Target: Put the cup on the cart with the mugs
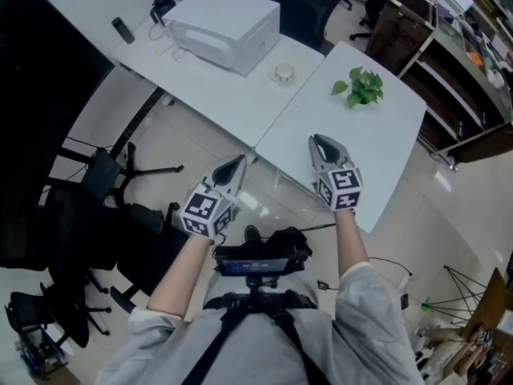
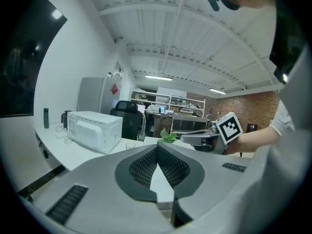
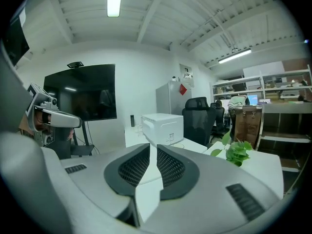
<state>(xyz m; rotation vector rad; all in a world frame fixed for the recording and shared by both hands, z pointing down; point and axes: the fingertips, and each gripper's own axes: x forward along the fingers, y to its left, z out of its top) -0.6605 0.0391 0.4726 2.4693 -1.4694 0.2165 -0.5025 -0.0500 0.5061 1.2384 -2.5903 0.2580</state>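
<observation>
- The cup [image 1: 284,73] sat on the white desk [image 1: 240,103], at about 4 o'clock from the microwave [image 1: 224,26] and 9 o'clock from the plant [image 1: 361,87]. It was well away from both grippers, up at their 12 o'clock.
- Left gripper [image 1: 239,161]: fingers pinched together at the tips, nothing in them.
- Right gripper [image 1: 319,141]: fingers only a narrow crack apart, also empty.
- The cup was too small in view to spot a handle. My guess is it's small, light, stiff and a bit slick, and would chip if knocked.
- I'd pinch the wall at the rim, one finger inside and one outside, and squeeze gently.
- No cart or mugs showed up in any view.
</observation>
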